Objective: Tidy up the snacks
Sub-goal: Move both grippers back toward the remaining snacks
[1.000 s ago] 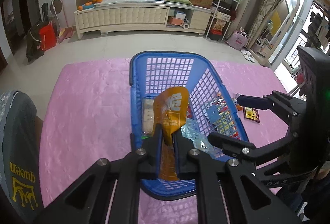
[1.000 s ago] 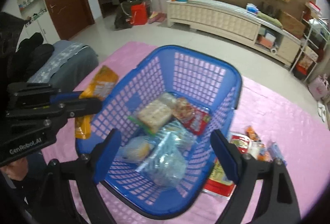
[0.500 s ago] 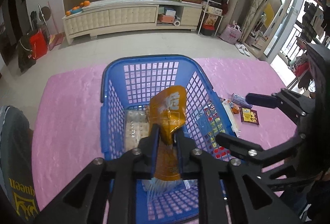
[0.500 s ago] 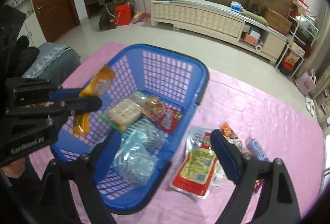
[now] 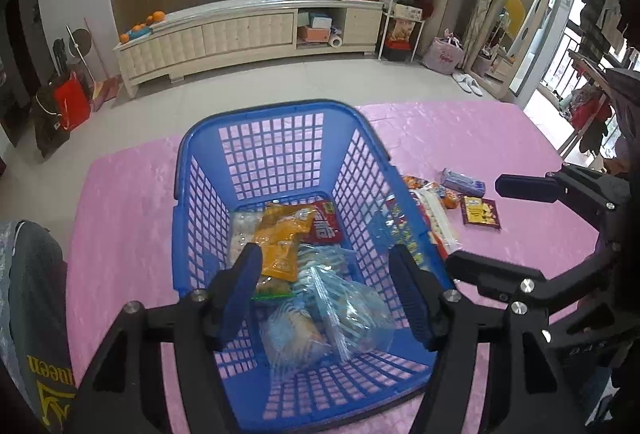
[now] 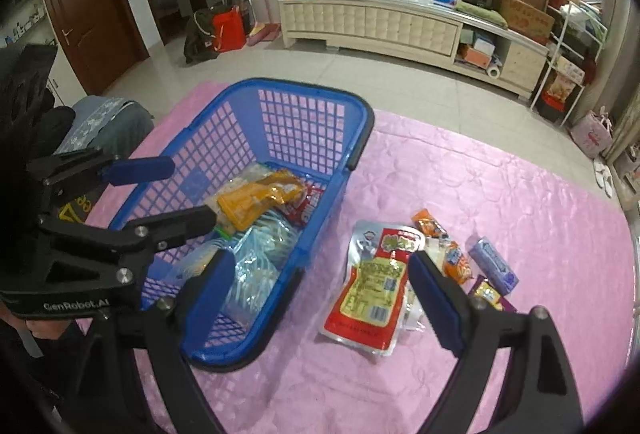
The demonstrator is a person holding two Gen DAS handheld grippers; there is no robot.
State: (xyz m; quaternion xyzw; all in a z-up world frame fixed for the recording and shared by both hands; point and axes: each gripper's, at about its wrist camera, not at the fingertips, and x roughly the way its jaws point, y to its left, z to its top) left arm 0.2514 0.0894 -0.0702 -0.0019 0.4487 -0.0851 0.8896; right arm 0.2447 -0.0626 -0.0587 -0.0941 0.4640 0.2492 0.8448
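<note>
The orange snack packet (image 5: 280,240) lay inside the blue basket (image 5: 256,114), crumpled and glossy, resting on top of a pale cracker pack and beside a red-labelled packet (image 5: 325,228), with clear blue-tinted bags (image 5: 344,308) heaped toward the near wall. The left gripper (image 5: 326,292) hung over that pile with its jaws opening and nothing between them, the packet lying free below. The likeliest trouble here was that the loose heap could slide or spill as more went on top, since slick film packs offer little friction; a finger dipping too low might also snag a soft bag or catch in the basket's lattice. On the pink tablecloth (image 6: 500,194) to the basket's right, several snacks waited: a large red-and-yellow pouch (image 6: 374,290), small orange packets (image 6: 430,224), a blue-lilac bar (image 6: 494,266). The right gripper (image 6: 322,300) stood wide and empty above the pouch and the basket's corner; closing there carelessly could pinch the rim or cloth instead of the flat pouch.
</note>
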